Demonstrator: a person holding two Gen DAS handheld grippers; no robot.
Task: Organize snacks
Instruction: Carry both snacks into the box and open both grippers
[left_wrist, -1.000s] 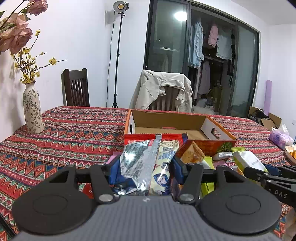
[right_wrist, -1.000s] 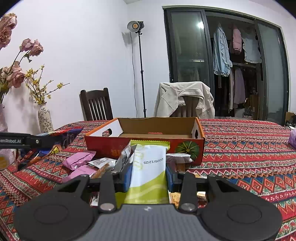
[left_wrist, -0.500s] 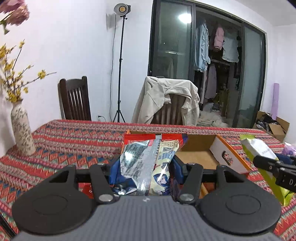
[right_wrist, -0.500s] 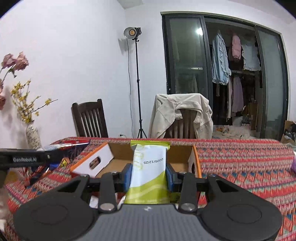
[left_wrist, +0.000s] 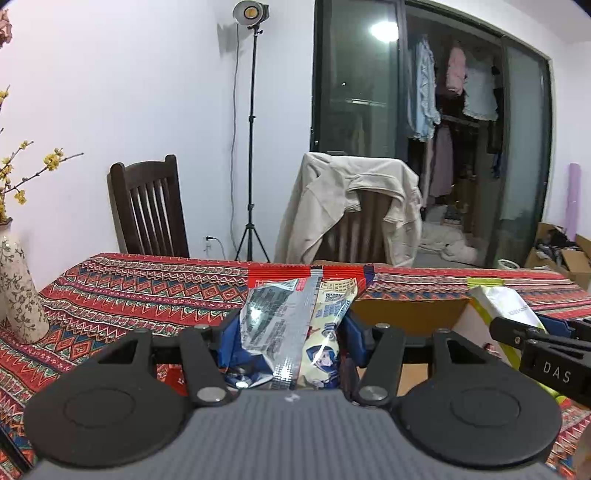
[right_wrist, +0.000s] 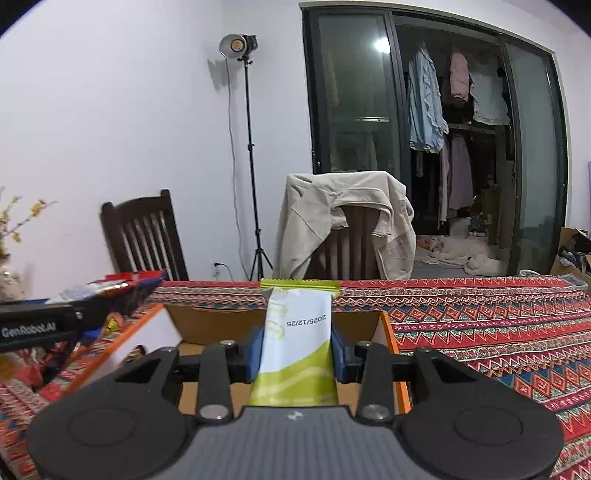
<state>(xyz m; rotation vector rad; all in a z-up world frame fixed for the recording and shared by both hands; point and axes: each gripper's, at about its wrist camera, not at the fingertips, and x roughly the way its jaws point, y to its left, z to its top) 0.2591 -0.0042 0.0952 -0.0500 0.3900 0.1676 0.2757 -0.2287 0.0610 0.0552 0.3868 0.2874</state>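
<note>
1. Left gripper (left_wrist: 291, 332), jaws clamped on a red-topped silvery snack packet (left_wrist: 291, 314), hangs over the cardboard box (left_wrist: 406, 308).
2. Right gripper (right_wrist: 297, 350) pinches a green-and-white pouch (right_wrist: 299, 332) above the same box on the tabletop (right_wrist: 480, 332).
3. Best lower both inside the walls, then release.
4. What the box holds is hidden.

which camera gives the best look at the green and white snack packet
The right wrist view: the green and white packet stands centred between the right gripper fingers, its printed date readable. The left wrist view catches it only at the right edge, partly behind that gripper.
</note>
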